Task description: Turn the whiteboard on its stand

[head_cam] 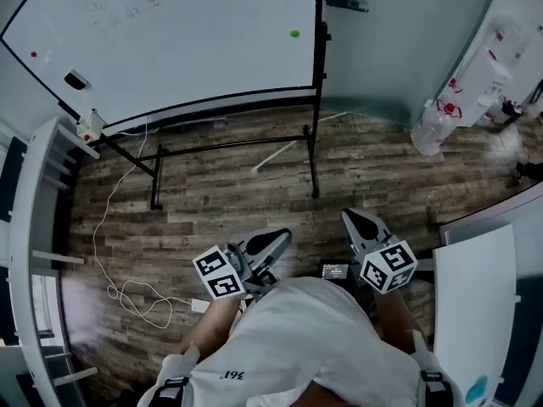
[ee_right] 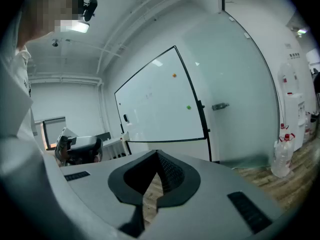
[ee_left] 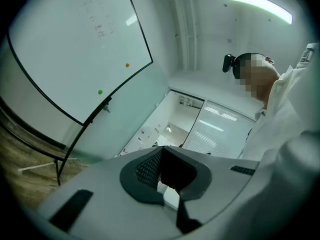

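Plainly, the turn had not begun: the whiteboard [head_cam: 170, 41] stood upright on its stand [head_cam: 316, 142], and both tongs hung well apart from it, close to the person's body. The left tongs [head_cam: 273, 242] were pressed fully together with nothing between them. The right tongs [head_cam: 356, 220] were likewise closed and empty. Each gripper view showed the dark pads meeting, with only room or floor [head_cam: 237, 193] beyond them.

From the tongs, the whiteboard lay ahead and off to the left. Its long axis ran side to side across the head view. Its right edge and the stand's right post fell roughly between the two tongs. The left tongs faced the whiteboard's right part, while the right tongs sat just past the whiteboard's right edge. The right tongs looked slightly nearer that post, though not by much.

Turning it would likely call for stepping up to the whiteboard and opening at least one pair of tongs to take its frame, and the right edge seemed the closest hold. A white cable [head_cam: 127, 295] on the floor below the whiteboard's left end could catch a stand foot.
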The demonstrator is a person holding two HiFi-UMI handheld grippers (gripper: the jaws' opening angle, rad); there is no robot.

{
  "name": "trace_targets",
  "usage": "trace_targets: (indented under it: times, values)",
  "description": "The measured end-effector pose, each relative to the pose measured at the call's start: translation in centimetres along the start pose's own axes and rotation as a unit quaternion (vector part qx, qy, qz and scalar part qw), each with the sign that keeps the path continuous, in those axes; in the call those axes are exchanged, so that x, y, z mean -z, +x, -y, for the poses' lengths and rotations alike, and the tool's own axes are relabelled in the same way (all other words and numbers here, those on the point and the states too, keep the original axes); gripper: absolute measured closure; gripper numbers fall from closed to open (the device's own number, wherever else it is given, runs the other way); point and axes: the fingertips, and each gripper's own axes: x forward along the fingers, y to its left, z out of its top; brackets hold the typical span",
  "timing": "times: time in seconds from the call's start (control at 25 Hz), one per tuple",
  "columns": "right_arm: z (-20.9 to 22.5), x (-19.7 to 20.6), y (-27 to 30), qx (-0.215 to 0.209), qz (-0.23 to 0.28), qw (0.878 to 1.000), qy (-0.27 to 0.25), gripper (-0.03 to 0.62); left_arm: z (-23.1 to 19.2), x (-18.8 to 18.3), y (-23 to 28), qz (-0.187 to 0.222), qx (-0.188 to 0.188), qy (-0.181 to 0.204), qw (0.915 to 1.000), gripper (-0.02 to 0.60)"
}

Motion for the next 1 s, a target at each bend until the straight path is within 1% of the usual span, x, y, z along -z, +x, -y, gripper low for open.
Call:
trace_targets:
  times: [0.68,1.0]
  values:
    - [3.2,0.4,-2.0,-0.001,-0.014,1.000,-0.012,0.568,0.5,1.3,3.3,0.011,-0.009,-0.007,0.9999,0.574]
    - [5.4,0.4,-2.8,-0.013,-0.004,1.000,0.024,0.566,0.6,1.9,4.8,0.016,-0.026,-0.002,0.9995,0.574]
